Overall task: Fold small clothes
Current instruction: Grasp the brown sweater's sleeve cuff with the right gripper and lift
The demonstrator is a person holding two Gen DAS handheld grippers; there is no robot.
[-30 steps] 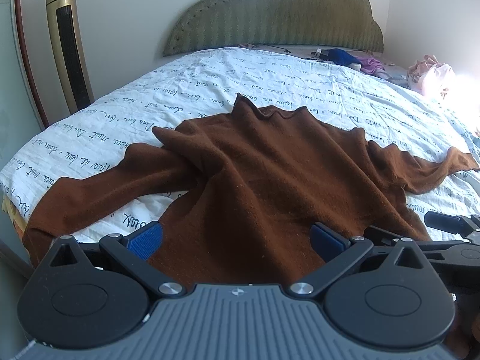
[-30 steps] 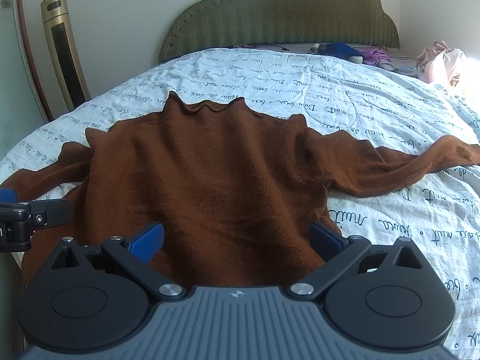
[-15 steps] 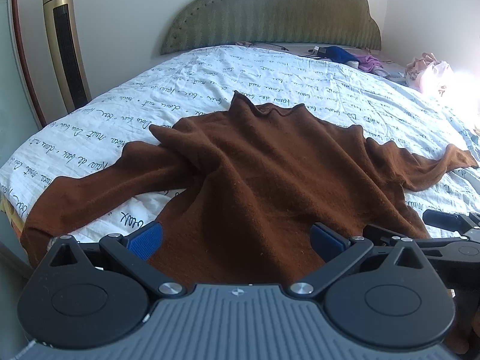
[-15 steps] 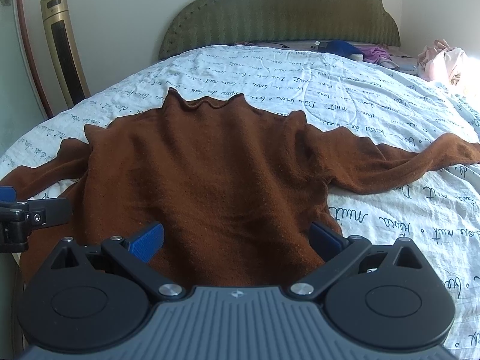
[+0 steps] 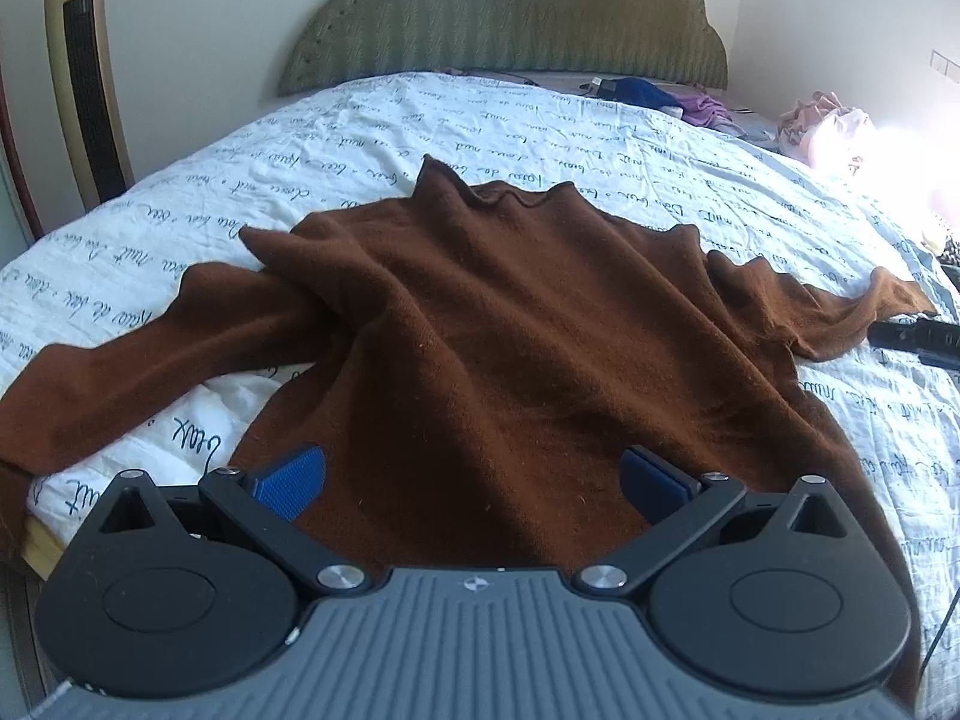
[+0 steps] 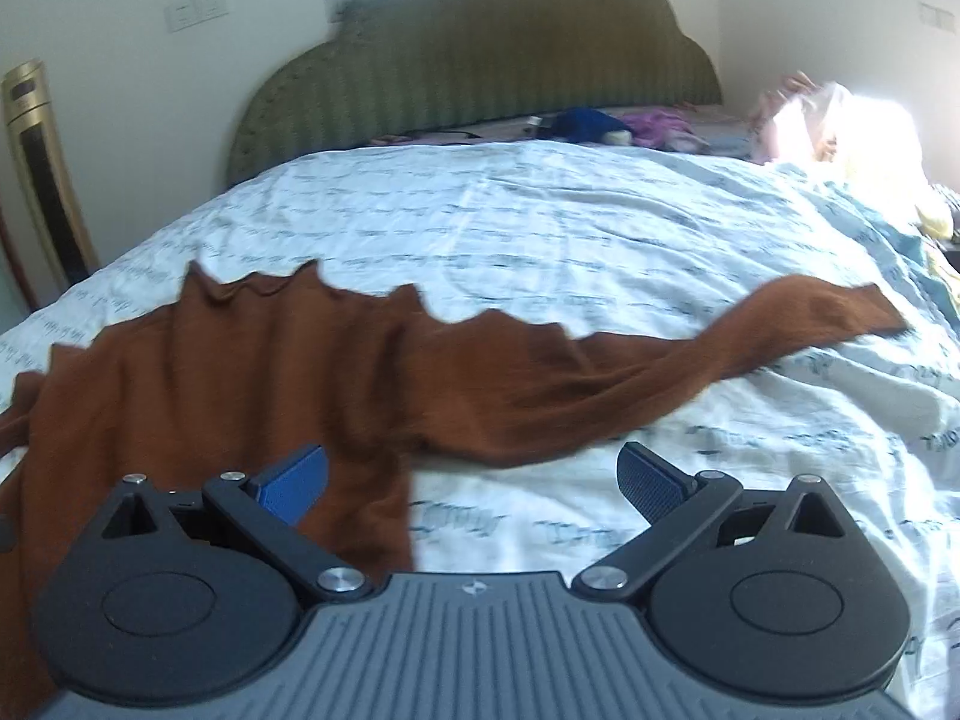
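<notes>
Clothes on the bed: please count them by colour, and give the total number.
Brown: 1, the sweater spread flat on the bed.
Dark blue: 1, a bundle by the headboard.
Purple: 1, a bundle beside the blue one.
Pink: 1, a heap at the right edge.
Total: 4

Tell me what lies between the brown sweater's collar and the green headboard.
Only bare printed bedsheet between the sweater collar and headboard, per the left wrist view.
</notes>
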